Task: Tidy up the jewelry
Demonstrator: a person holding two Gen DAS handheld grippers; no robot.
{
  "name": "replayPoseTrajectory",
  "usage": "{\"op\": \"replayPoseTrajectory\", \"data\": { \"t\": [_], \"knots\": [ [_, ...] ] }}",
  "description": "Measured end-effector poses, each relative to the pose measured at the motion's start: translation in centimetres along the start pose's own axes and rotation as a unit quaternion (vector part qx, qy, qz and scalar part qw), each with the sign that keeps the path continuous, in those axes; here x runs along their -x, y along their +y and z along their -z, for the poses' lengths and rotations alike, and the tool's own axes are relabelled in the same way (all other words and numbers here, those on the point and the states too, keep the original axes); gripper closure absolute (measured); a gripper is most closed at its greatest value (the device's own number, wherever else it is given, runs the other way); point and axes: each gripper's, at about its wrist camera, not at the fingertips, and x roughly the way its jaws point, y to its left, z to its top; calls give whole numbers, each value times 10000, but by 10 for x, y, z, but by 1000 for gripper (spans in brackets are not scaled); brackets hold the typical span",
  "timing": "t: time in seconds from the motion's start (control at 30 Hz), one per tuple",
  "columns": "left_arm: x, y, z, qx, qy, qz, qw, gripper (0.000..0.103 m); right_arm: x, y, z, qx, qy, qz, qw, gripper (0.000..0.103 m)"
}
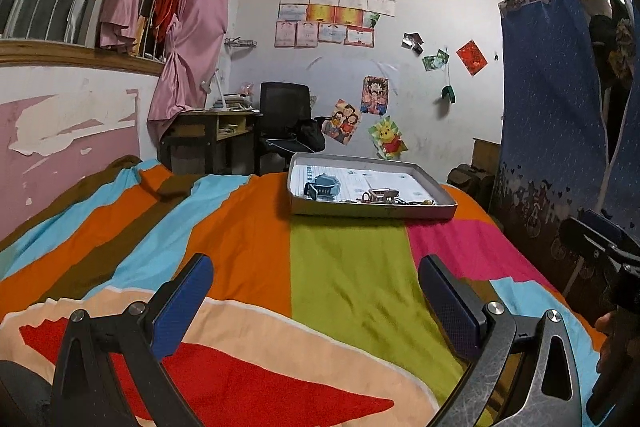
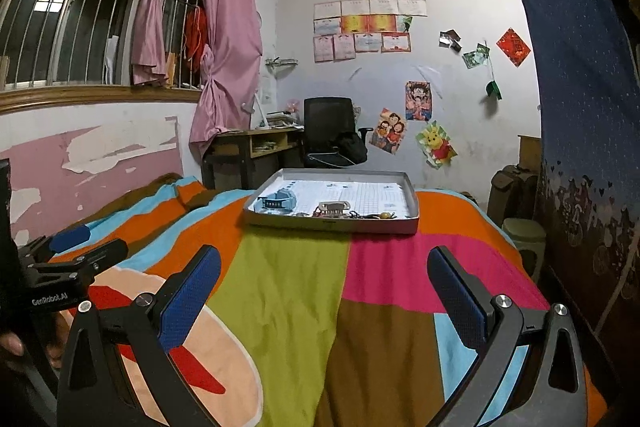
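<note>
Your jewelry sits in a shallow grey tray (image 2: 332, 225) near the far end of the bed, lined with printed white paper. At its left lies a blue-grey watch (image 2: 278, 202) with its strap curled. Toward the front wall, right of centre, a rose-gold hair claw (image 2: 334, 207) rests among a tangle of small dark pieces (image 2: 372, 215), one with a yellowish bead; they are too small to tell apart. The back half of the tray holds only the paper.

Between you and the tray the striped bedspread (image 2: 288, 287) lies open, mildly wrinkled. The bed's right edge drops off beside a blue wardrobe curtain (image 2: 580, 107); the left side runs to a peeling pink wall (image 2: 92, 155).

Your left tongs (image 1: 316, 301) are spread wide, nothing between the blue pads, hovering over the bedspread well short of the tray. Your right tongs (image 2: 324, 297) are likewise spread and empty, just beside the left.
</note>
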Motion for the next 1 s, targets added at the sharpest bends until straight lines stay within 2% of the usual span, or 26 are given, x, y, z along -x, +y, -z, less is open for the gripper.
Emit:
{"op": "replayPoseTrajectory", "data": {
  "t": [1.0],
  "knots": [
    [7,-4,0,-97,-120,37,9999,0,-1,3,-1,80,41,6,10000,1]
  ]
}}
